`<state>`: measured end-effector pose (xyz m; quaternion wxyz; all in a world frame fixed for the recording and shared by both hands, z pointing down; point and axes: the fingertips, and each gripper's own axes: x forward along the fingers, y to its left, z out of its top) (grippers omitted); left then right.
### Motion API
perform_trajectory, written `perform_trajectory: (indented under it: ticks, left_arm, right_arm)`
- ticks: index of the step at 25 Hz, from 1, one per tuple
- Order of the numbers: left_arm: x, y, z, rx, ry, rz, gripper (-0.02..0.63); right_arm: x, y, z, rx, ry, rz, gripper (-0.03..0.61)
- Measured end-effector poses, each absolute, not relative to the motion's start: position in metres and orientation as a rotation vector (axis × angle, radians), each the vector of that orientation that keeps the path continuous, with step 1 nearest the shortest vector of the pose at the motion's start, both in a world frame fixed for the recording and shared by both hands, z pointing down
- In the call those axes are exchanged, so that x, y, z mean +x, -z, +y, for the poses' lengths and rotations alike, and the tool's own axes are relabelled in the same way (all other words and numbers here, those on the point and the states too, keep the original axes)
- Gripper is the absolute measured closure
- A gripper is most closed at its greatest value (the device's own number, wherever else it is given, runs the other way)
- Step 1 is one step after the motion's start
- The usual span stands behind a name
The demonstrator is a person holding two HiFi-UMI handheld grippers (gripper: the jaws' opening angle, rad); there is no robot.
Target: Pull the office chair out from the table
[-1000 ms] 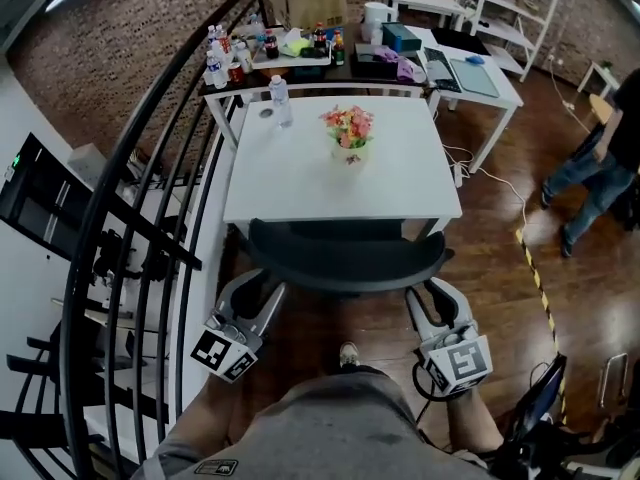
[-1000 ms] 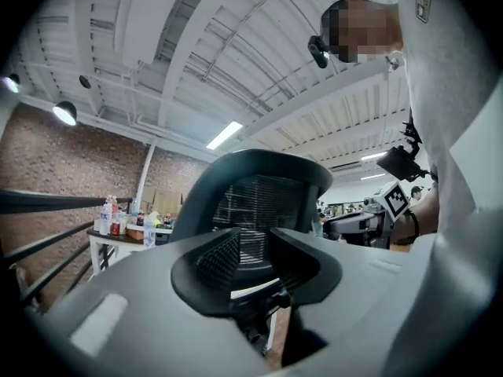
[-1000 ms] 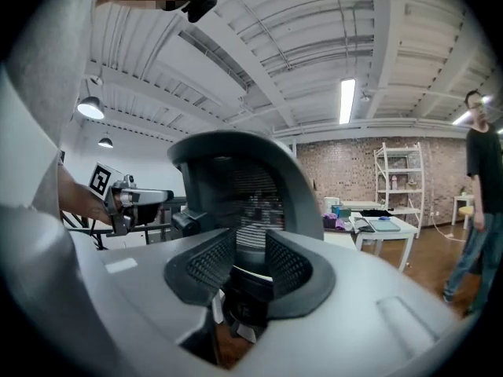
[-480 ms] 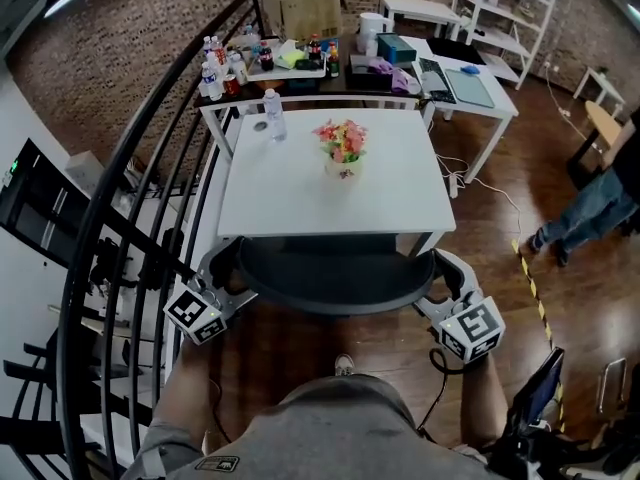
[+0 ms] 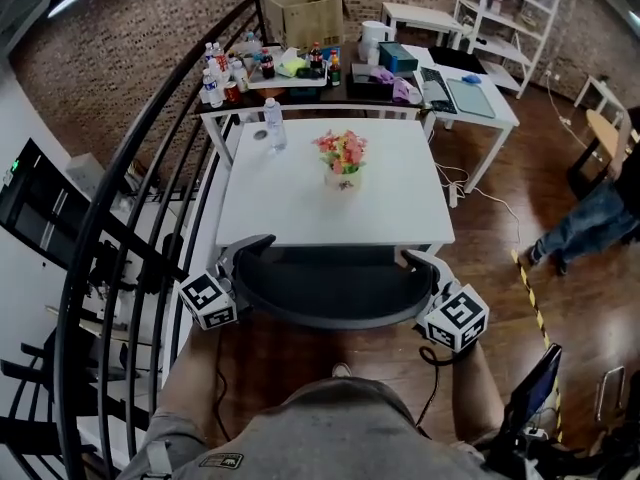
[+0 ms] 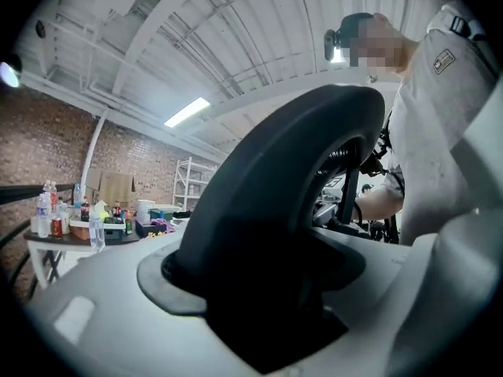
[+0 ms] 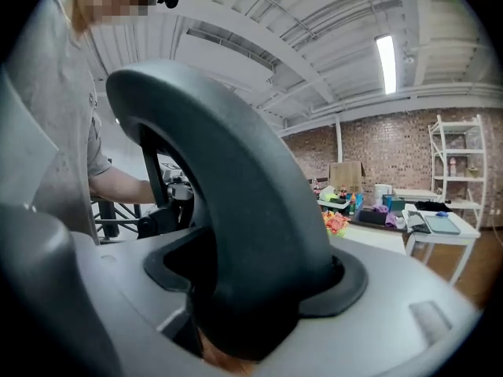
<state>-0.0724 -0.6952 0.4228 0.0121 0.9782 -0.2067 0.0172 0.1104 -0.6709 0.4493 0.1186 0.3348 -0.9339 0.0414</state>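
Observation:
The office chair shows as a dark curved backrest (image 5: 330,293), tucked against the near edge of the white table (image 5: 300,208). My left gripper (image 5: 248,258) is at the backrest's left end. Its jaws stand wide on either side of the edge and are closing. My right gripper (image 5: 422,268) is at the right end, jaws wide around that edge. In the left gripper view the backrest (image 6: 267,210) fills the gap between the jaws. The right gripper view shows the backrest (image 7: 236,226) the same way. I see no firm squeeze on either side. The chair's seat and base are hidden.
On the table stand a flower pot (image 5: 342,158) and a water bottle (image 5: 271,125). A black stair railing (image 5: 130,198) runs close on the left. A cluttered table (image 5: 300,68) stands behind. A person (image 5: 590,223) walks at the right on the wood floor.
Both grippers moved from behind the chair forward and outward to the two ends of the backrest. Their jaws went from nearly shut to wide around its edge.

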Motion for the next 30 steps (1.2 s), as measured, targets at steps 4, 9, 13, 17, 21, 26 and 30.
perform_trajectory:
  ticks: [4,9,13,17,21,26,30]
  left_arm:
    - [-0.071,-0.421,-0.692,3.045,-0.048,-0.615,0.289]
    - [-0.07,-0.422,-0.686,3.047,-0.058,-0.595,0.307]
    - [-0.069,-0.421,-0.68,3.054,-0.064,-0.587,0.311]
    - [-0.069,-0.423,-0.671,3.049,-0.076,-0.572,0.316]
    - [-0.067,-0.423,-0.665,3.045,-0.09,-0.556,0.322]
    - [-0.066,-0.421,-0.648,3.046,-0.071,-0.556,0.337]
    - [-0.071,-0.427,-0.627,3.049,-0.044,-0.554,0.339]
  right_arm:
    - [0.113,-0.447,-0.671,0.965,-0.124,-2.747,0.247]
    - [0.115,-0.448,-0.668,0.963,-0.132,-2.741,0.25]
    - [0.116,-0.449,-0.664,0.96,-0.123,-2.738,0.252]
    - [0.116,-0.45,-0.656,0.948,-0.131,-2.732,0.259]
    - [0.119,-0.451,-0.652,0.942,-0.15,-2.724,0.262]
    - [0.12,-0.45,-0.638,0.93,-0.165,-2.726,0.264]
    - [0.117,-0.45,-0.617,0.918,-0.175,-2.725,0.265]
